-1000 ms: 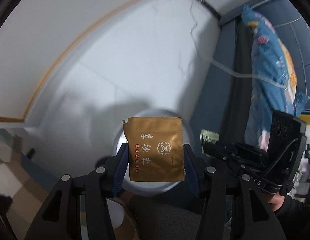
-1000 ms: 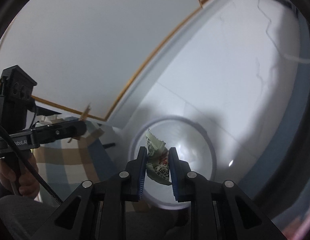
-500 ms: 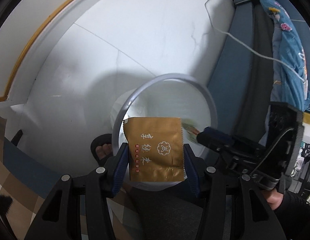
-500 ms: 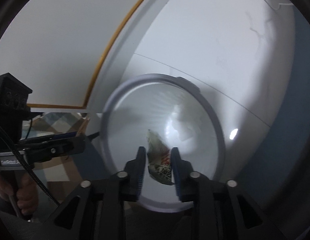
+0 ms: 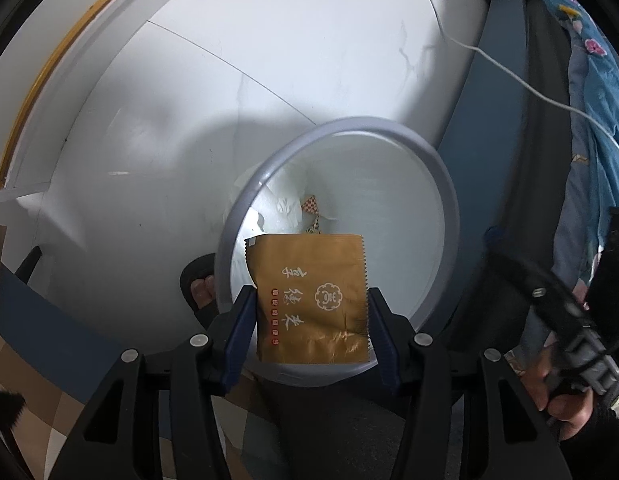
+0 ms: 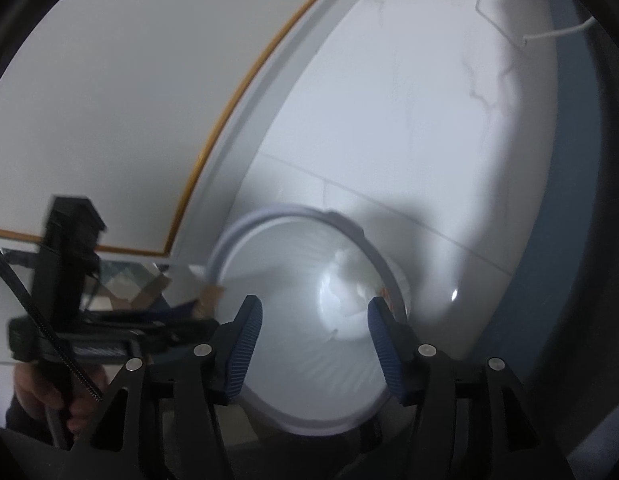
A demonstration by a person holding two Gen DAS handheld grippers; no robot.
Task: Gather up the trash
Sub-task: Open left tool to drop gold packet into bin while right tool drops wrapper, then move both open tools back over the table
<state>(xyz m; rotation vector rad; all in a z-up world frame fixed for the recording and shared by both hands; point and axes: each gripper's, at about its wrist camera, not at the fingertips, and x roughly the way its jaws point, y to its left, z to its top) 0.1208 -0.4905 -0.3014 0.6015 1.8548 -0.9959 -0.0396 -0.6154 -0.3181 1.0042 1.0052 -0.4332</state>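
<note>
My left tongs (image 5: 309, 320) were clamped on the brown packet (image 5: 311, 300), held over the near rim of the white bin (image 5: 445, 208). My right tongs (image 6: 309, 332) had just been opening; they stood apart, empty, above the bin (image 6: 293, 216).

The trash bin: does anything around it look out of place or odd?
Nothing is spilled. One oddity: a sandalled foot stands right against the trash bin rim, beside the brown packet held above it.
</note>
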